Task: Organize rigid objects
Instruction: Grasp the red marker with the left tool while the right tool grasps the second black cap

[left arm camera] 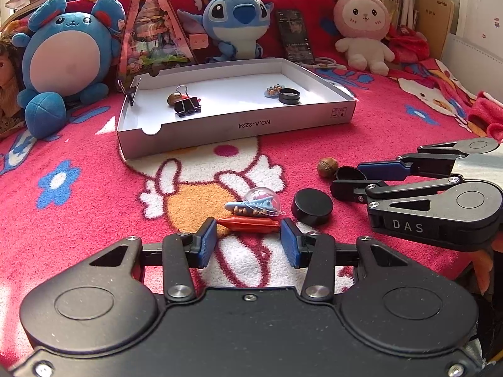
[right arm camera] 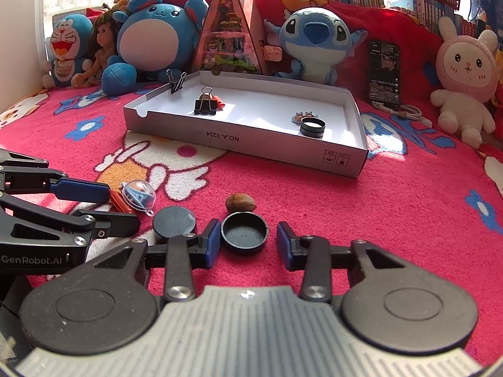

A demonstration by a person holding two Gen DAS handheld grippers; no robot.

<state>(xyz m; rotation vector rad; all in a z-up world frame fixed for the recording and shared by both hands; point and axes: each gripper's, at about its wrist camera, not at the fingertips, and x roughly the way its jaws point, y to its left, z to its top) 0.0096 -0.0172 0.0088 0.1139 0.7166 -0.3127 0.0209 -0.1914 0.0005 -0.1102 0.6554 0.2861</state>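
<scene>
A white cardboard tray (left arm camera: 239,122) (right arm camera: 276,147) lies on the red blanket, holding a black binder clip (left arm camera: 187,106) (right arm camera: 206,106), a black ring (left arm camera: 289,95) (right arm camera: 312,126) and small trinkets. My left gripper (left arm camera: 249,231) is open, its pads astride a red pen-like piece (left arm camera: 248,223); a clear capsule with a blue toy (left arm camera: 259,204) (right arm camera: 138,195) lies just beyond. My right gripper (right arm camera: 248,238) is open around a black cap lying open side up (right arm camera: 244,232). A black disc (left arm camera: 312,206) (right arm camera: 174,220) and an acorn (left arm camera: 327,167) (right arm camera: 240,203) lie nearby.
Plush toys line the back: a round blue one (left arm camera: 64,59), Stitch (left arm camera: 237,22) and a pink rabbit (left arm camera: 361,28). A triangular pink case (left arm camera: 154,28) and a phone (left arm camera: 294,36) lean behind the tray. A binder clip (right arm camera: 177,83) grips the tray's corner.
</scene>
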